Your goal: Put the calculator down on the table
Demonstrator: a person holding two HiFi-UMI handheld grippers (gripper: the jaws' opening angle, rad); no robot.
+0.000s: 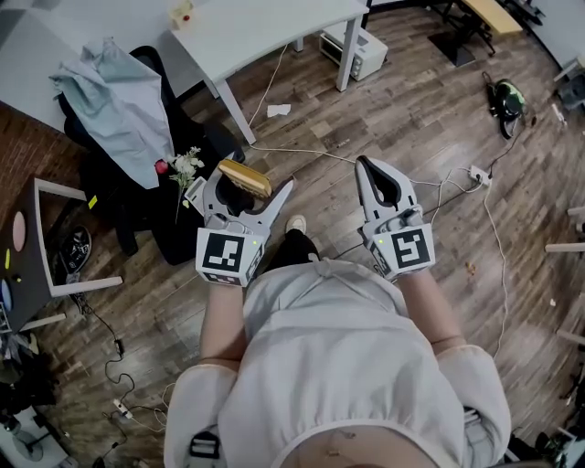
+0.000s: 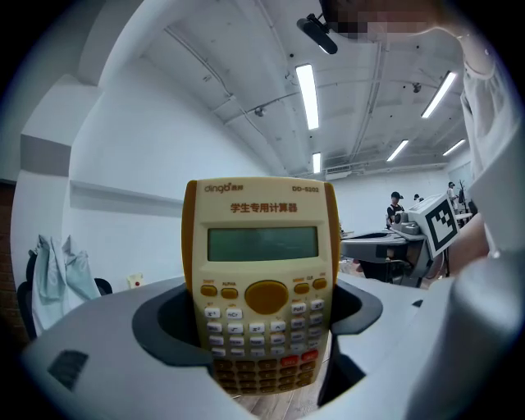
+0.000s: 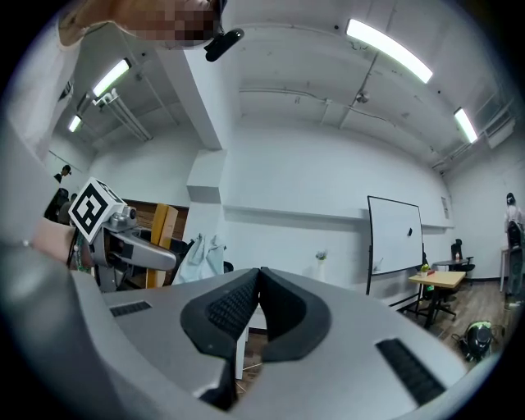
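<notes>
Calculator [image 2: 261,279] in L tool [image 1: 243,187], table [image 1: 265,27] ahead; R tool [image 1: 367,166] alongside

Pale, perhaps pinkish, short-sleeved shirt [image 1: 347,356]

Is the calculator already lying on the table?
No, the calculator is clamped in the left gripper, over the wooden floor, well short of the white table.

One calculator [image 2: 261,287], two grippers [image 1: 245,185] [image 1: 367,165], one whiteboard [image 3: 398,234], one small white oven [image 1: 356,50].
</notes>
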